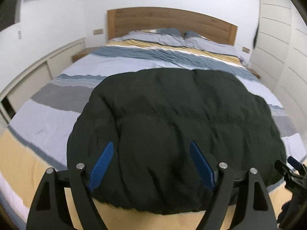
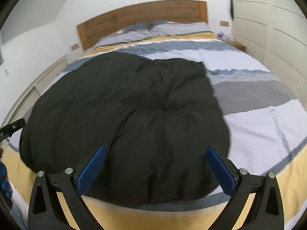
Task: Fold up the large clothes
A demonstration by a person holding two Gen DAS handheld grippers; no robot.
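Note:
A large black padded garment [image 1: 172, 124] lies spread flat on the striped bed [image 1: 48, 115], reaching close to its near edge; it also shows in the right wrist view [image 2: 124, 118]. My left gripper [image 1: 151, 149] is open, its blue pads wide apart above the garment's near left part, holding nothing. My right gripper [image 2: 155, 153] is open above the garment's near right part, also empty. The right gripper's body shows at the right edge of the left wrist view [image 1: 293, 174]. Part of the left gripper shows at the left edge of the right wrist view [image 2: 11, 128].
The bed [image 2: 268, 124] has a wooden headboard [image 1: 168, 21] and pillows [image 1: 172, 36] at the far end. Bedside tables [image 1: 82, 54] stand on both sides. White wardrobes [image 1: 284, 38] line the right wall. A low white cabinet [image 1: 28, 80] runs along the left wall.

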